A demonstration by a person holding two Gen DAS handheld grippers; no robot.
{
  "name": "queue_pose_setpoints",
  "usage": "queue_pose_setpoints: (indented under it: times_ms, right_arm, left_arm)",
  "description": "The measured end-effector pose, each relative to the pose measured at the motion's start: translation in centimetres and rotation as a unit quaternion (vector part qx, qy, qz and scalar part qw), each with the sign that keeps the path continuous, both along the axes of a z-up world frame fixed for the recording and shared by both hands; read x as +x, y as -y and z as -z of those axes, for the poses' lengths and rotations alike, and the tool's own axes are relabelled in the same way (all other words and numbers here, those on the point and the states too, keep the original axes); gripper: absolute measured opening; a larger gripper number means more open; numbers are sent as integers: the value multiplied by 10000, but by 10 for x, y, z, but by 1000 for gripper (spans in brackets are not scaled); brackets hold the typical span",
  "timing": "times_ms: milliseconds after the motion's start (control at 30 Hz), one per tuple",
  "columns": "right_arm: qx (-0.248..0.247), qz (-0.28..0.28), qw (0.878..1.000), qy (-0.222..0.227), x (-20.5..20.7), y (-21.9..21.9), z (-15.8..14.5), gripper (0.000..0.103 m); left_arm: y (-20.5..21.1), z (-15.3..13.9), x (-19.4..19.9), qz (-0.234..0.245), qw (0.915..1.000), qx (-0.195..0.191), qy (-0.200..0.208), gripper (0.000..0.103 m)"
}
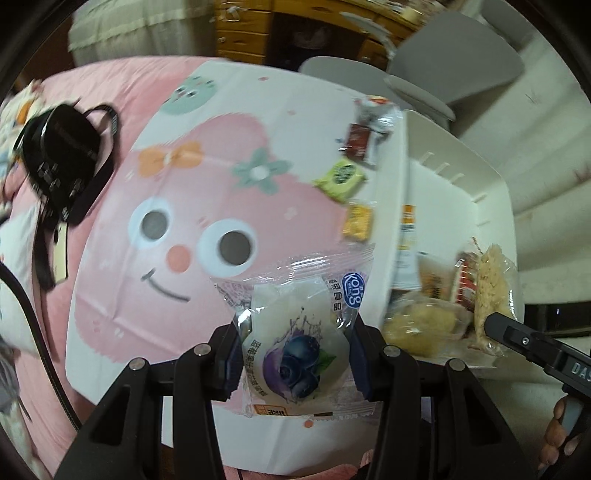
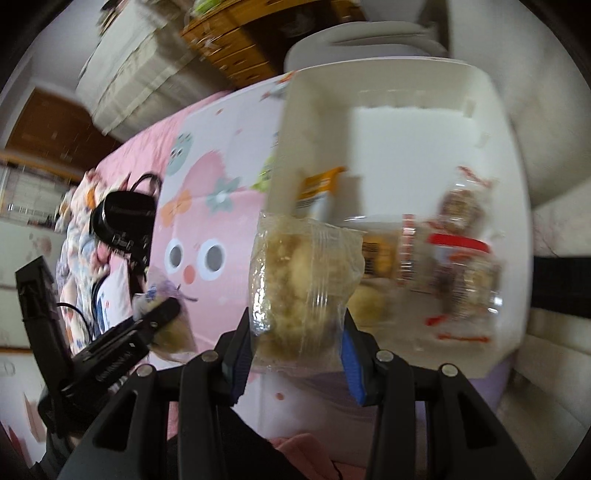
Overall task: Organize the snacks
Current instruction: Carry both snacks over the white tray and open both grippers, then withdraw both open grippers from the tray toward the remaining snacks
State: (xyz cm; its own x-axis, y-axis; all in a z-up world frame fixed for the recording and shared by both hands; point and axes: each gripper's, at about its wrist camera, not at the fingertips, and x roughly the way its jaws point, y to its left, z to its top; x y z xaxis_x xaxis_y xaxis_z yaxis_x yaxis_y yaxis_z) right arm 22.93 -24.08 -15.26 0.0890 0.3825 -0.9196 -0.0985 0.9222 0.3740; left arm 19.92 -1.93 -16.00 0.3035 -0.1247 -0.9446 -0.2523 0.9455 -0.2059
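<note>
My left gripper (image 1: 295, 354) is shut on a clear blueberry pastry packet (image 1: 295, 339), held above the pink cartoon cloth (image 1: 177, 206). My right gripper (image 2: 295, 332) is shut on a clear packet with a yellow crumbly cake (image 2: 295, 288), held at the near left edge of the white bin (image 2: 406, 88). The bin holds several snack packets (image 2: 454, 258); it also shows in the left wrist view (image 1: 458, 192) with my right gripper (image 1: 495, 325) beside it. A brown packet (image 1: 358, 142), a green packet (image 1: 340, 179) and an orange packet (image 1: 356, 221) lie on the cloth next to the bin.
A black camera with strap (image 1: 62, 155) lies on the pink bedding at the left, also in the right wrist view (image 2: 125, 221). A wooden drawer cabinet (image 1: 243, 33) and grey-white furniture (image 1: 458, 66) stand behind. My left gripper shows at the lower left of the right wrist view (image 2: 159, 321).
</note>
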Motion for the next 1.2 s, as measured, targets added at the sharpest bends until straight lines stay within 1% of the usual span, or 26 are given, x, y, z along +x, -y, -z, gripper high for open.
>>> queue_pose_setpoints:
  times_ms: [200, 367, 533, 700, 833, 867, 900, 933, 967, 1000, 1067, 1200]
  right_arm:
    - [78, 561, 9984, 30, 6, 52, 1, 43]
    - [258, 902, 9955, 96, 12, 83, 6, 43]
    - [345, 1035, 9939, 167, 18, 100, 13, 43]
    - [383, 1100, 9928, 286, 23, 111, 15, 45]
    - [452, 1219, 9903, 486, 25, 117, 12, 45]
    - [501, 1267, 9892, 544, 26, 119, 11, 45]
    - [549, 1304, 9883, 578, 26, 120, 11, 48]
    - [632, 1347, 9870, 605, 26, 123, 12, 52]
    - [714, 1404, 9856, 609, 26, 125, 14, 61]
    - [748, 1472, 9846, 575, 26, 126, 16, 68]
    - [735, 1561, 9836, 528, 25, 129, 19, 69]
    - [726, 1659, 9824, 459, 24, 132, 22, 69]
  left_arm:
    - [48, -15, 34, 703, 9974, 100, 112, 46]
    - [89, -16, 60, 1224, 9923, 27, 190, 46]
    - [127, -16, 93, 1616, 9865, -102, 235, 46]
    - [158, -31, 122, 1920, 9800, -78, 521, 47]
    - [173, -42, 134, 2121, 9747, -49, 703, 47]
    - [176, -43, 136, 2153, 9739, -23, 715, 48]
    - [178, -43, 138, 2181, 9735, 19, 683, 56]
    - [179, -42, 138, 2180, 9739, 51, 631, 71]
    - [179, -41, 138, 2152, 9748, 75, 575, 77]
    - [177, -40, 137, 2110, 9759, 45, 548, 79]
    - [173, -38, 135, 2058, 9772, -37, 527, 79]
    - [162, -33, 132, 1892, 9812, 31, 393, 79]
